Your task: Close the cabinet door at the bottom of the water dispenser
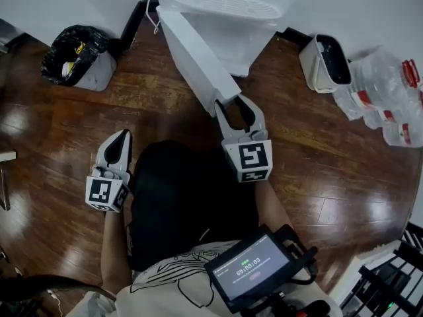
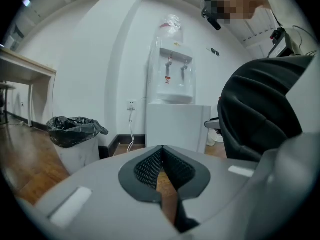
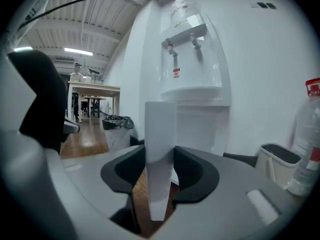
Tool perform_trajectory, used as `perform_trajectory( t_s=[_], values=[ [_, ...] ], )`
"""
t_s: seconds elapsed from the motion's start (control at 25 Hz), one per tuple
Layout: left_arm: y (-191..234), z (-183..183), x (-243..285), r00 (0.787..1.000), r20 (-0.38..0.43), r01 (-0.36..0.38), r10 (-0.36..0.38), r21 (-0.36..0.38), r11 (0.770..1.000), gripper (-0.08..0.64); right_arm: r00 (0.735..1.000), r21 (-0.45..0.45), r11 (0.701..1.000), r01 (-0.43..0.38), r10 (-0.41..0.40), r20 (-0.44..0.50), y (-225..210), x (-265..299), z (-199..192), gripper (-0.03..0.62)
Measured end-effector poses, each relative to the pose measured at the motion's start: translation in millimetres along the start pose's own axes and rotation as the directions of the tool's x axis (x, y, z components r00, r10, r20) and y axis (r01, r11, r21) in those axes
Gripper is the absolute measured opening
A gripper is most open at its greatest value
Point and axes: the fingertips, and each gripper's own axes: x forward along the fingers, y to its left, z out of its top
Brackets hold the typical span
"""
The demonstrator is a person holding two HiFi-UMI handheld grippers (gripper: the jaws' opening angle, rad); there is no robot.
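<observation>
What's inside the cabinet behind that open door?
Nothing shows. The cabinet door, held in the right gripper, blocks most of the opening in that gripper's view. In the head view the top of the water dispenser covers it. Contents can't be told.

Water dispenser point(image 2: 172, 84): white, floor-standing, back to the white wall. It has two taps point(image 2: 176, 66) on the upper front, a clear bottle point(image 2: 171, 24) on top and a plain cabinet below.

Cabinet door point(image 1: 198, 55): flat white panel, upright, swung wide open. In the head view it is hinged at the dispenser's left corner and reaches out over the wood floor point(image 1: 132, 104) toward the person. Its free edge stands between the jaws of the right tongs point(image 1: 239, 109), with a pad against each face.
</observation>
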Motion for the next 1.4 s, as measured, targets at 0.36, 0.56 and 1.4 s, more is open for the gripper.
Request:
perform_trajectory(
  t_s=[0.36, 0.56, 1.4],
  values=[
    [8, -10, -4, 1.000, 0.002, -0.031, 0.031, -0.024, 0.999, 0.020, 0.999, 0.023, 0.999, 0.023, -0.022, -0.033, -39, 4, -3, 0.176],
    [13, -16, -2, 0.999, -0.002, -0.040, 0.040, -0.001, 0.999, 0.020, 0.987, 0.049, 0.987, 0.150, -0.147, -0.069, -74, 12, -4, 0.201],
    [17, -18, 20, 1.000, 0.002, 0.016, -0.016, -0.016, 1.000, 0.020, 0.945, 0.107, 0.943, 0.315, -0.301, -0.129, -178, 84, 13, 0.002]
  ],
)
